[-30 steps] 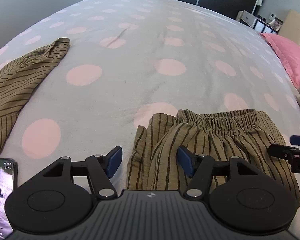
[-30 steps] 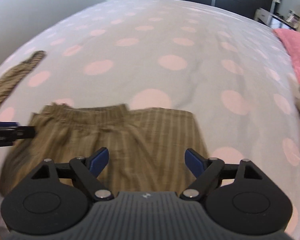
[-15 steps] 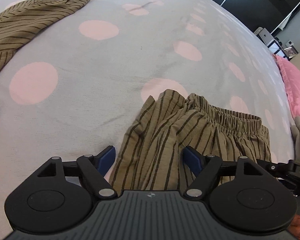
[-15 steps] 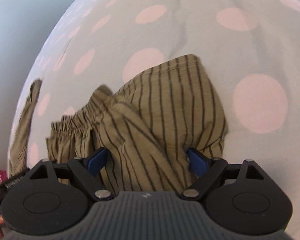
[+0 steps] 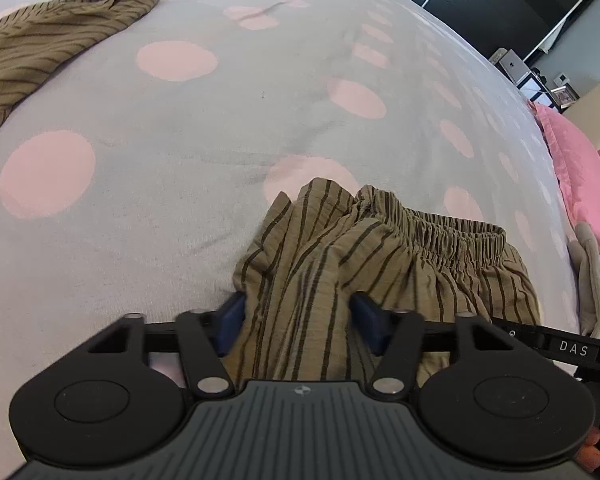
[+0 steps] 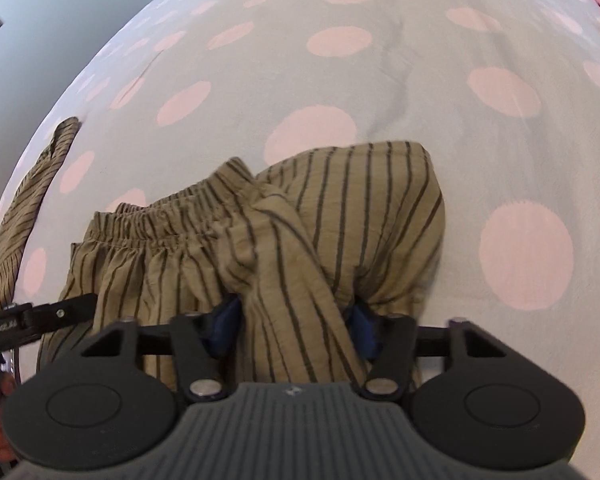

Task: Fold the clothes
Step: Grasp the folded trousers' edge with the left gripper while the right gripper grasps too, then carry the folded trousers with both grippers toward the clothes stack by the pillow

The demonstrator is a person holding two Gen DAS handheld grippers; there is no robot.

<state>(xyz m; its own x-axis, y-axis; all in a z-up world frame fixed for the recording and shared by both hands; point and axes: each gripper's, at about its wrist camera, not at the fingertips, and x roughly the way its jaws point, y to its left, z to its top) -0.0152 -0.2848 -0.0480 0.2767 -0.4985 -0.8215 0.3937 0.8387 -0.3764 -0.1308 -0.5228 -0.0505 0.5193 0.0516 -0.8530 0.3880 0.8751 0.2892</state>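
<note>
Striped shorts (image 5: 380, 256) on bed (image 5: 180, 152). Left hand-held gripper (image 5: 296, 320) half-closed, fabric bunched between pads, grip unclear. Right hand-held gripper (image 6: 290, 322) same; waistband at 10 o'clock.

Both tongs (image 5: 296, 326) (image 6: 292, 326) now around striped shorts (image 5: 380, 252).

Olive striped shorts (image 5: 400, 256), bunched, waistband gathered, on bed.
</note>
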